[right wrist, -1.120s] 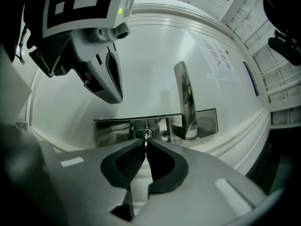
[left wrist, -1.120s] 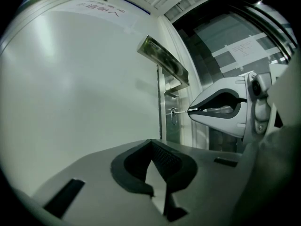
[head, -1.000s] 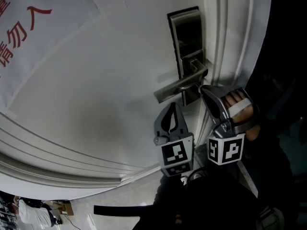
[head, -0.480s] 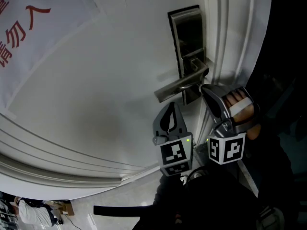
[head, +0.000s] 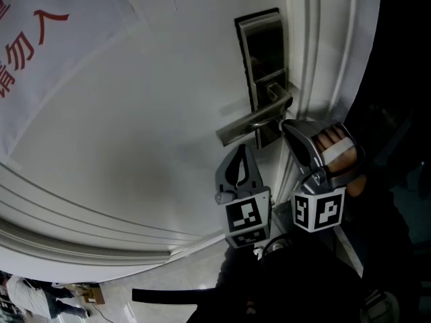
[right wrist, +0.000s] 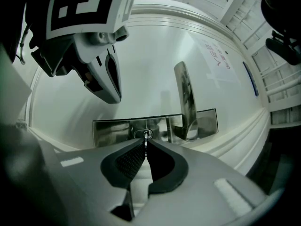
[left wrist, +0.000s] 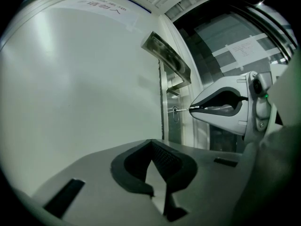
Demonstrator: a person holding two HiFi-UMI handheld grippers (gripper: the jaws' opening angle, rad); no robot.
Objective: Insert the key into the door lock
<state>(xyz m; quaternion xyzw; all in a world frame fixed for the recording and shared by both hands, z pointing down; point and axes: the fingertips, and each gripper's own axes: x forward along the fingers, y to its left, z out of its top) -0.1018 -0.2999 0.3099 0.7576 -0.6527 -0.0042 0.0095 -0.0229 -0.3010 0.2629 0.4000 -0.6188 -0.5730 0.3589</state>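
The right gripper [right wrist: 146,144] has its 2 jaws pinched together on the key [left wrist: 182,110], which points straight at the keyhole [right wrist: 147,134] in the metal lock plate [right wrist: 110,130], just below the handle [head: 250,122] of the white door [head: 135,113]. In the left gripper view a short stretch of the key's shaft shows bare between the right gripper's tip and the keyhole, and its end appears to meet or enter the slot; how deep it sits cannot be told. So the key looks lined up and at least started into the lock, with the rest of the shaft probably left to push home. The left gripper [left wrist: 151,142] hangs just beside the right one, near the door and below the handle, its jaws closed tip to tip with nothing between them.
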